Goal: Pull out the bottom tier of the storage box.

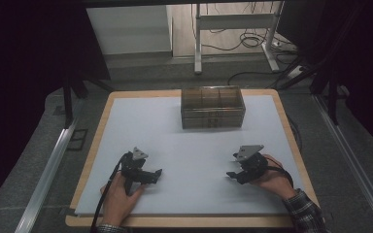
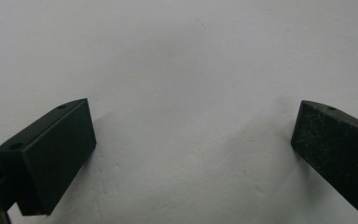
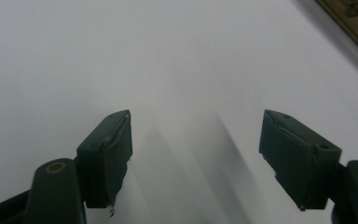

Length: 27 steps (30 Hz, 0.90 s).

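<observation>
A brown translucent box [image 1: 212, 107] with small compartments stands at the far middle of the white mat [image 1: 189, 145]. My left gripper [image 1: 151, 174] rests low on the mat at the near left, held by a hand, jaws pointing right. It is open, with bare mat between its fingers [image 2: 51, 154]. My right gripper [image 1: 234, 174] sits at the near right, jaws pointing left toward the other one. It is open too, its fingers [image 3: 107, 149] wide apart with only mat between them. A corner of the box [image 3: 354, 18] shows at the top right of the right gripper view.
The mat lies on a wooden table [image 1: 184, 222] with rounded corners. Beyond it are a metal desk frame [image 1: 233, 29] and cables [image 1: 252, 41] on the floor. Dark curtains hang at both sides. A metal rail [image 1: 48, 170] runs along the left.
</observation>
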Each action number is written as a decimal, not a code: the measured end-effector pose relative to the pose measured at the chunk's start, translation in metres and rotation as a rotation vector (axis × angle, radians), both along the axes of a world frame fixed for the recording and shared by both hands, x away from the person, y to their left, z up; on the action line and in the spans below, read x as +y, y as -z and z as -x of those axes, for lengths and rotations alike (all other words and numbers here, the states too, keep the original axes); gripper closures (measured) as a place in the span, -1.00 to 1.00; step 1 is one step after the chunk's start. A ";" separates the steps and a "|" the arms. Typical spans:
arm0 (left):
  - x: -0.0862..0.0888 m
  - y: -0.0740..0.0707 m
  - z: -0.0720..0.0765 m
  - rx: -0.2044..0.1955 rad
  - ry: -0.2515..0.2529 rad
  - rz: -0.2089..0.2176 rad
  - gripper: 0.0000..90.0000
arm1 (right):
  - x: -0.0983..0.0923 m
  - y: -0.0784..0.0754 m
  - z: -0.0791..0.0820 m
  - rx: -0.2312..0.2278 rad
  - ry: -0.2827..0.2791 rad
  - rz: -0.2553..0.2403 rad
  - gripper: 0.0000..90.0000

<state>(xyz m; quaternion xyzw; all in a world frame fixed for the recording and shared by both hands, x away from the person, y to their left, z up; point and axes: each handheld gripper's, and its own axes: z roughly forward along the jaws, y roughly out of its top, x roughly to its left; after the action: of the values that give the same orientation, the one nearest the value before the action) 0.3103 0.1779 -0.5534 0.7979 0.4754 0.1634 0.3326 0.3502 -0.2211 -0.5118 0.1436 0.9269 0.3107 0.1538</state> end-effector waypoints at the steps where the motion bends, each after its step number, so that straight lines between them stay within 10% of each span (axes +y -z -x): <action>1: 0.000 0.000 0.000 0.000 0.000 0.000 -1.00 | 0.001 0.000 -0.001 -0.010 0.000 0.005 -0.37; 27: 0.000 0.000 0.000 0.000 0.000 0.000 -1.00 | 0.015 0.006 -0.015 -0.308 -0.001 0.142 -0.05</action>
<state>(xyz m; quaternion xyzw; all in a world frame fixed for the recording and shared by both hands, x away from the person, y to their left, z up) 0.3103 0.1779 -0.5534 0.7979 0.4754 0.1635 0.3326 0.3656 -0.2057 -0.5174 0.0824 0.9120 0.2631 0.3036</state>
